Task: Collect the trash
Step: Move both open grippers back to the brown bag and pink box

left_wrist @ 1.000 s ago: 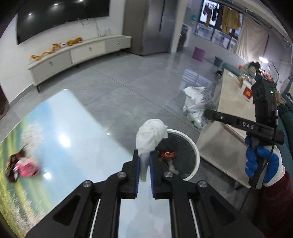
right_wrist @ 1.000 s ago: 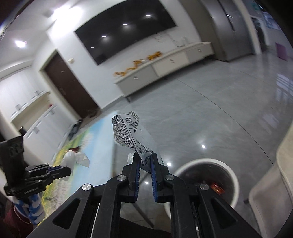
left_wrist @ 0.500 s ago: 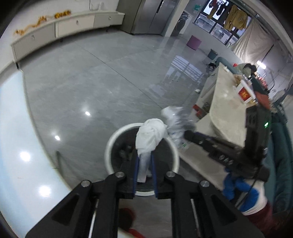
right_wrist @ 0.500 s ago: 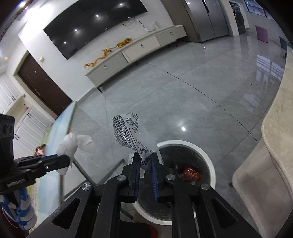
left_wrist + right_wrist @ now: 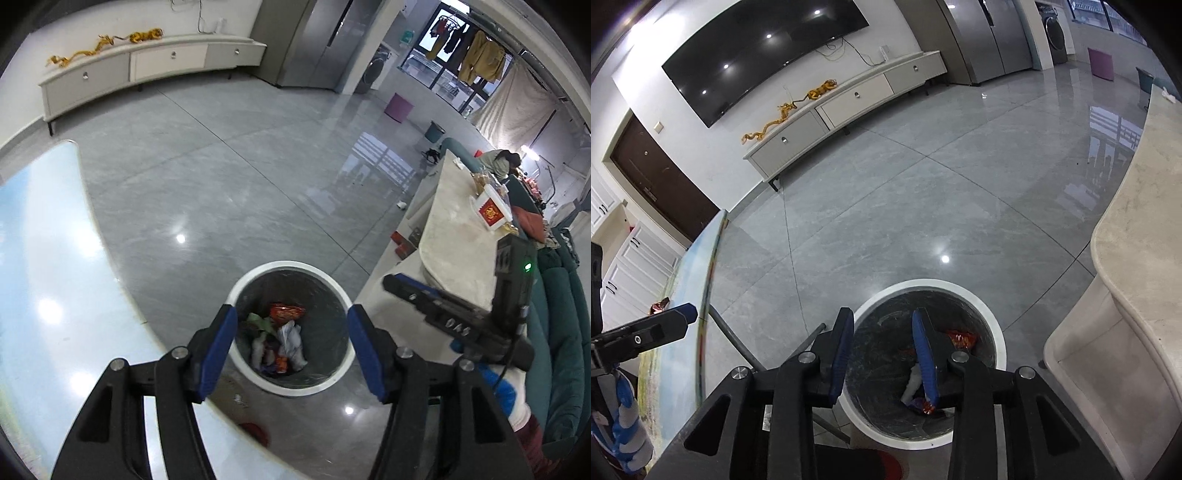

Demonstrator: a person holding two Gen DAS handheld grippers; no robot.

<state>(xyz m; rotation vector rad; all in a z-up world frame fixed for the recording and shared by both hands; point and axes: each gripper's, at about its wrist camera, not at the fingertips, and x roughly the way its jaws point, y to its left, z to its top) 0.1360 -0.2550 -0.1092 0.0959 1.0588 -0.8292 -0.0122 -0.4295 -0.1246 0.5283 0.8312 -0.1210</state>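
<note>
A round bin with a white rim [image 5: 288, 264] stands on the grey floor and holds a red wrapper [image 5: 286, 312], a white tissue [image 5: 292, 341] and other scraps. My left gripper [image 5: 291, 313] hangs right above it, its jaws opening with nothing between them. My right gripper [image 5: 882, 316] hovers over the same bin [image 5: 923, 283], jaws opening and empty too; a red wrapper [image 5: 960, 338] and a white scrap [image 5: 911, 384] lie below it. Each gripper shows in the other's view: the right gripper [image 5: 391, 282], the left gripper [image 5: 683, 314].
A glass table with a landscape print [image 5: 44, 258] borders the bin on the left; a small wrapper [image 5: 659, 306] lies on it. A beige stone-topped table [image 5: 454, 236] rises close on the right. Something red [image 5: 255, 432] lies on the floor near the bin.
Both grippers moved from beside the table to above the bin and opened. The white tissue left the left jaws and the printed wrapper left the right jaws.
</note>
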